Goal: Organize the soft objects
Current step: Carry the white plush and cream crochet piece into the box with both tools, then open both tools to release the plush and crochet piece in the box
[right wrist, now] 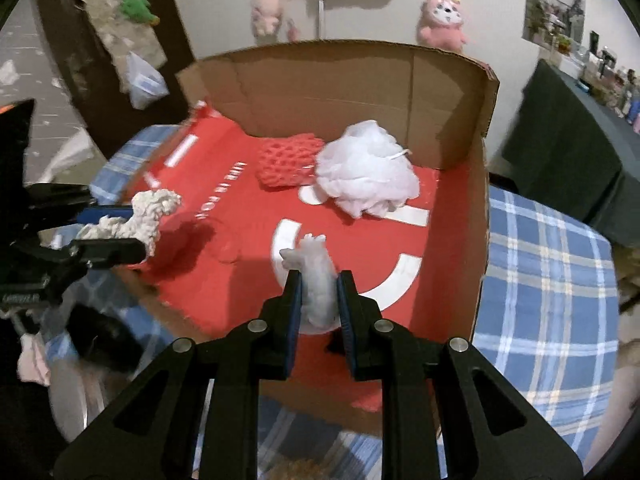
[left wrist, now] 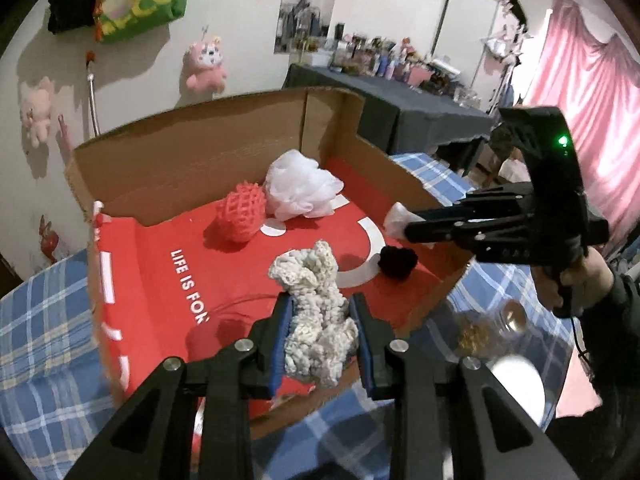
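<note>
The soft objects are split between the tongs and the cardboard box (left wrist: 192, 160). A cream knitted bundle (left wrist: 316, 320) is clamped between the blue pads of the left tongs (left wrist: 322, 336), carried over the box's near edge, at six o'clock in the left wrist view. A small pale fluffy piece (right wrist: 318, 284) is pinched in the right tongs (right wrist: 318, 304), whose jaws are drawn close together on it, above the box's red floor. In the left wrist view the right tongs (left wrist: 408, 228) are seen at three o'clock, with a person's hand (left wrist: 576, 280) on the handle.

Already lying in the box, toward twelve o'clock, are a red foam net (left wrist: 242, 212) and a white mesh pouf (left wrist: 300, 188), touching each other against the back wall. A black fuzzy ball (left wrist: 398, 262) is seen at the box's right rim, around two o'clock from the knitted bundle.

All of these are judged light, limp and squashy; nothing here is fragile. The knit will likely sag and droop past the pads, so it is best taken across its thick middle, as it is now. The pouf is airy and springy, and may slip unless gathered deep. The box rests on a tabletop under a blue plaid cloth (right wrist: 552, 264).
</note>
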Demonstrator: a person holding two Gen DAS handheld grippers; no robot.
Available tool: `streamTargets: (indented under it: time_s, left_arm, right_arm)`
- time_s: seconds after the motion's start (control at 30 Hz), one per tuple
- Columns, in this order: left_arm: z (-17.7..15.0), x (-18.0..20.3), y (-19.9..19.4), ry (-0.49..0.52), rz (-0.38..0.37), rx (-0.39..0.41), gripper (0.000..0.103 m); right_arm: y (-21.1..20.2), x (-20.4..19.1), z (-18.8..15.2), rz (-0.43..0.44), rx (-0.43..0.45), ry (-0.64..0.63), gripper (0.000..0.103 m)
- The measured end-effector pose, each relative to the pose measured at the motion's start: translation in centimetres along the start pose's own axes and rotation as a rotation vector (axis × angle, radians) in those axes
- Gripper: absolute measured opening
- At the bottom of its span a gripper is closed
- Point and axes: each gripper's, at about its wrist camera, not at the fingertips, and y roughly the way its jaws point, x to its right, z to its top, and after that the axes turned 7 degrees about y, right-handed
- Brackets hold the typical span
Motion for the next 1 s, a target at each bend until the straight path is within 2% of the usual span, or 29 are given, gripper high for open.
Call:
streamTargets:
  time_s: [0.17,0.23,0.37,0.67,0.9,1.0]
  left_arm:
    - [1.6,-1.2,2.9,-0.05,0.108,-0.098,0.031]
    - [1.9,-2.0,3.7,-0.075,0.13,-0.13,0.031]
    - [2.3,-4.0,5.4,-0.098,0.199,-0.172,0.031]
    - [2.4,-7.1,8.3,-0.106,0.262,-0.237,0.031]
    - [1.8,-9.0,9.7,-0.125,0.289,-0.283,0.032]
    - [1.4,-9.6,10.2,-0.131,0.288,-0.301,0.035]
  right_arm:
    - [2.7,0.9,1.7,-0.087,-0.084,0.038,0.017]
    - [3.8,1.3,2.2,-0.121,-0.114,0.041,0.017]
    - [5.6,2.0,2.9,-0.176,-0.154,0.042,0.017]
    - [8.0,1.4,3.7,-0.24,-0.206,-0.01,0.017]
    - [9.1,1.5,4.0,-0.271,-0.232,-0.032,0.018]
    - [9.8,0.3,3.4,-0.282,-0.237,-0.051,0.018]
